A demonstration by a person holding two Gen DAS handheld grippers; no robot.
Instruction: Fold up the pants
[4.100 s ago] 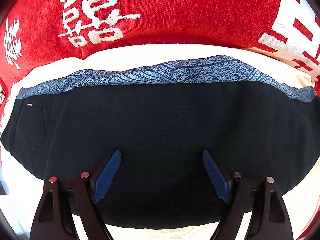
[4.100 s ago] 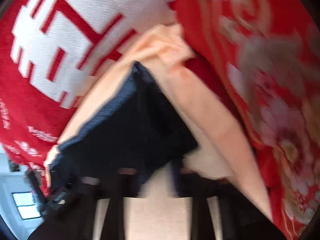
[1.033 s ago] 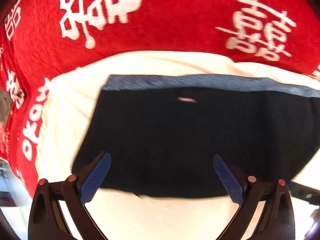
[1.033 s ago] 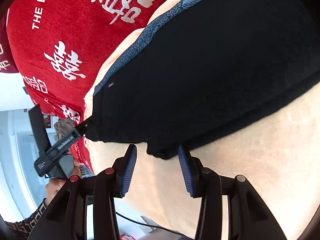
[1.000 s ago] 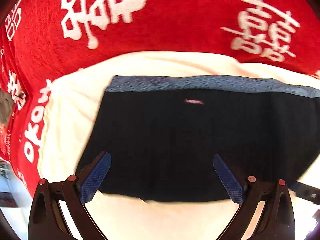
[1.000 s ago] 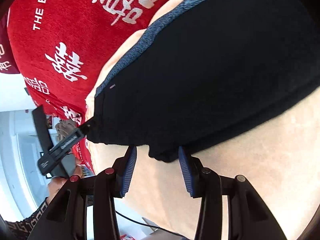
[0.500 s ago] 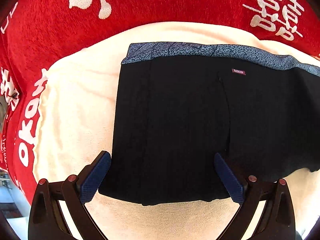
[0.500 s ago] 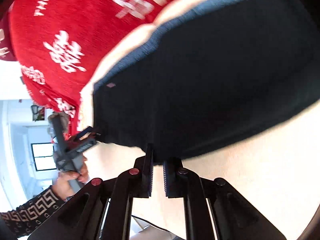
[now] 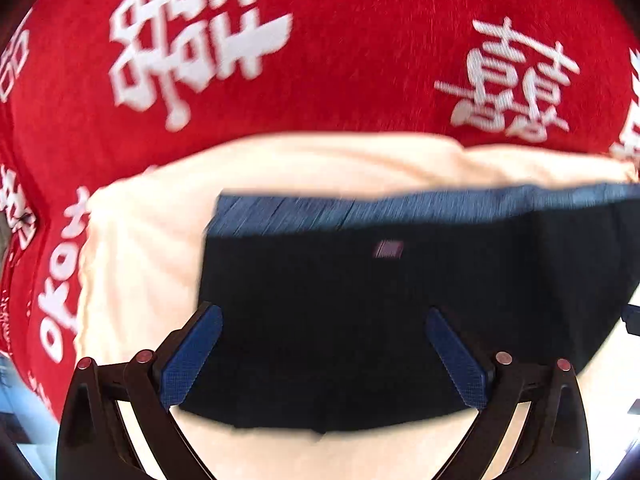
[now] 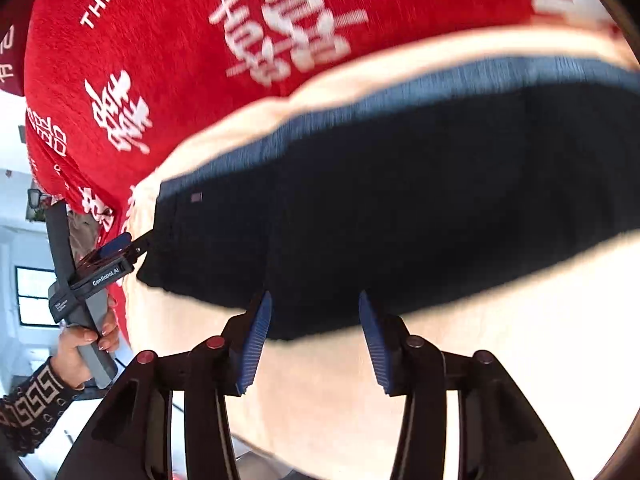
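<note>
Flat on a cream towel (image 9: 152,240) lie the black pants (image 9: 360,320), their blue patterned waistband (image 9: 360,208) along the far edge and a small tag (image 9: 387,249) just below it (its lettering too blurred to read). Under the towel spreads a red cloth (image 9: 360,60) with white characters. Over the pants' near edge hangs the left tool (image 9: 324,356), its blue pads wide apart and empty. At the pants' lower hem, the right tool (image 10: 316,336) has its pads parted too, the dark fabric reaching in between them but not pinched. From the right wrist view, the left hand (image 10: 86,340) holds its tool's handle beside the pants' corner.
</note>
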